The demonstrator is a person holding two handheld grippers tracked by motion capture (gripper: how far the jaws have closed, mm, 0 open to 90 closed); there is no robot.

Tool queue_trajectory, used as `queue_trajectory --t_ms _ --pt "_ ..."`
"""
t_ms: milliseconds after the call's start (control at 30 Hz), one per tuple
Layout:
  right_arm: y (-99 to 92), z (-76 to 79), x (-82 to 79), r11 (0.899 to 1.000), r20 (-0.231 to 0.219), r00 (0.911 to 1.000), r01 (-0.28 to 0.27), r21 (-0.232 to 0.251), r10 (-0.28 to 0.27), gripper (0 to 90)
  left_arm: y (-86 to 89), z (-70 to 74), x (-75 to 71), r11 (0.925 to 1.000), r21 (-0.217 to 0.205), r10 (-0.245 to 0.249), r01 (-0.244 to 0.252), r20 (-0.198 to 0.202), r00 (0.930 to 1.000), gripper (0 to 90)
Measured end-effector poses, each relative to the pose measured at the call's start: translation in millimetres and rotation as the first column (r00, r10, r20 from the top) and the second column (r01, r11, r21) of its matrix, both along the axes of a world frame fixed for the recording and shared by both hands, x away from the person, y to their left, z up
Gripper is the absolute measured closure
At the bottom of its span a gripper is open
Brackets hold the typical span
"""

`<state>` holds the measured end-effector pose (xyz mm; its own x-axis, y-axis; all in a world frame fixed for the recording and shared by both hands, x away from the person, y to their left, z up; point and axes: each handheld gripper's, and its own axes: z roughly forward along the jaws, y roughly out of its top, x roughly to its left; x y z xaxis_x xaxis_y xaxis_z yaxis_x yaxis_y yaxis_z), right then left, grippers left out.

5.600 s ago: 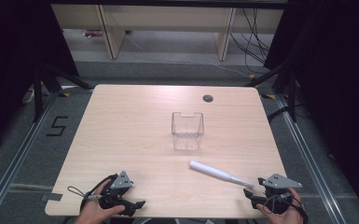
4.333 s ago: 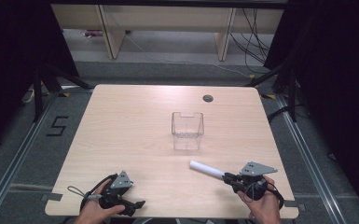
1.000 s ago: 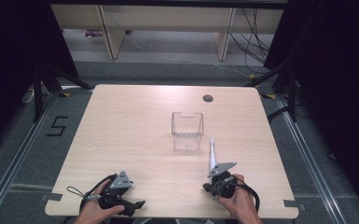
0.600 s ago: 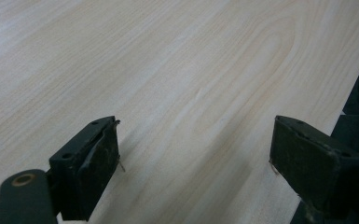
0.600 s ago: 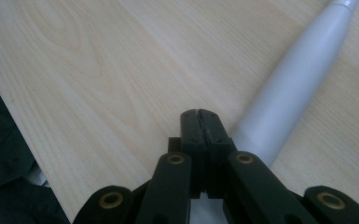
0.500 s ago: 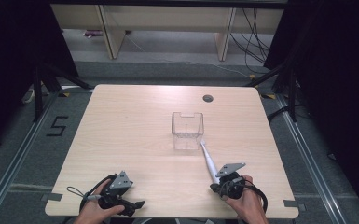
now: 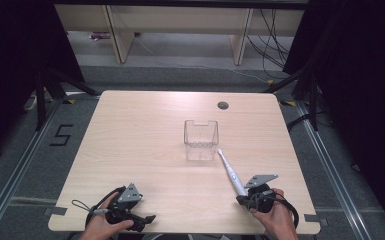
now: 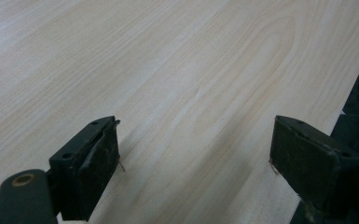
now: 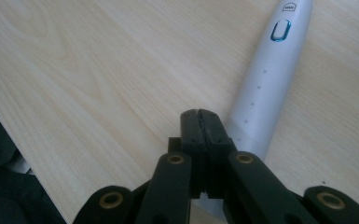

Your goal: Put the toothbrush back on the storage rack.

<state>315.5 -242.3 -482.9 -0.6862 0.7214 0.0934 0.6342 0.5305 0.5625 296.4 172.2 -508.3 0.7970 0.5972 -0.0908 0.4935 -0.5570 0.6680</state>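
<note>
A white electric toothbrush [image 7: 231, 172] lies on the wooden table [image 7: 145, 130], its head pointing at a clear plastic container [image 7: 200, 140] and almost touching its front right corner. My right gripper [image 7: 247, 200] is shut at the handle's base end. In the right gripper view the jaws [image 9: 199, 116] are pressed together, and the toothbrush [image 9: 265, 88] runs along their right side and under them, not between them. My left gripper [image 7: 145, 220] rests near the table's front left edge. In the left gripper view it [image 8: 193, 144] stands open over bare wood.
A round cable hole [image 7: 223, 105] sits at the table's back right. The table's front edge [image 7: 180, 231] is close behind both hands. Shelving legs and cables stand on the floor beyond the far edge.
Over several seconds the right gripper swept left along the front, then slightly right, swinging the toothbrush from lying crosswise to pointing at the container. The left gripper stayed still.
</note>
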Motion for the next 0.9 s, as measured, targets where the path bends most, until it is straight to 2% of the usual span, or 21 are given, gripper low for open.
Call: queue_trajectory --t_ms 67,100,167,200,267,333,367,433,467,567,667,733,900 --pt "-5.5 2.2 0.2 1.000 -0.014 0.9998 0.013 -0.008 -0.013 89.6 -0.1 0.0 -0.2 1.0000 -0.002 -0.002 0.002 -0.004 1.0000 14.9" --pt "-9.1 2.4 1.1 1.000 0.002 1.0000 0.008 -0.003 -0.008 89.6 -0.1 -0.1 -0.2 1.0000 -0.002 -0.003 0.003 -0.004 1.0000 14.9" --pt "-10.4 2.9 1.5 1.000 -0.003 1.0000 0.005 0.003 -0.005 89.6 -0.1 -0.1 -0.1 1.0000 -0.002 -0.003 0.003 -0.004 1.0000 14.9" --pt "-11.1 1.9 1.8 1.000 0.010 0.9999 0.007 0.008 -0.007 89.6 -0.1 -0.1 -0.2 1.0000 -0.003 -0.002 0.002 -0.004 1.0000 14.9" --pt "-13.9 2.3 1.3 1.000 -0.015 0.9998 0.015 0.006 -0.015 89.6 -0.1 -0.1 -0.2 1.0000 -0.002 -0.004 0.004 -0.004 1.0000 14.9" --pt "-14.7 2.2 1.8 1.000 0.001 0.9999 0.011 0.003 -0.011 89.6 -0.1 -0.1 -0.1 1.0000 -0.002 -0.003 0.003 -0.004 1.0000 14.9" --pt "-14.5 2.6 1.3 1.000 -0.013 0.9998 0.013 0.009 -0.013 89.6 -0.1 -0.1 -0.1 1.0000 -0.002 -0.003 0.003 -0.004 1.0000 14.9" --pt "-15.3 1.2 2.5 1.000 0.026 0.9997 -0.003 0.010 0.003 89.6 -0.1 -0.5 0.1 1.0000 0.004 0.003 -0.003 0.000 1.0000 14.9" --pt "-15.5 4.3 1.2 1.000 -0.005 0.9999 0.011 0.009 -0.011 89.6 0.0 -0.4 0.2 1.0000 0.004 0.002 -0.002 0.000 1.0000 14.9" --pt "-15.6 5.4 0.9 0.999 0.001 0.9998 0.022 0.023 -0.022 89.6 0.0 -0.5 0.2 1.0000 0.005 0.001 -0.001 -0.001 1.0000 14.9" --pt "-17.7 10.5 2.1 1.000 0.008 0.9998 0.016 0.007 -0.016 89.5 -0.2 -0.8 0.2 1.0000 0.004 0.000 0.000 -0.004 1.0000 14.9" --pt "-21.2 15.6 5.4 1.000 0.064 0.9976 0.027 0.009 -0.027 89.2 0.0 -0.7 0.4 1.0000 0.005 0.003 -0.003 0.000 1.0000 14.9" --pt "-24.0 24.1 8.5 0.997 0.033 0.9964 0.077 0.006 -0.077 86.7 -0.1 -0.9 0.4 1.0000 0.007 0.003 -0.003 -0.002 1.0000 14.9"
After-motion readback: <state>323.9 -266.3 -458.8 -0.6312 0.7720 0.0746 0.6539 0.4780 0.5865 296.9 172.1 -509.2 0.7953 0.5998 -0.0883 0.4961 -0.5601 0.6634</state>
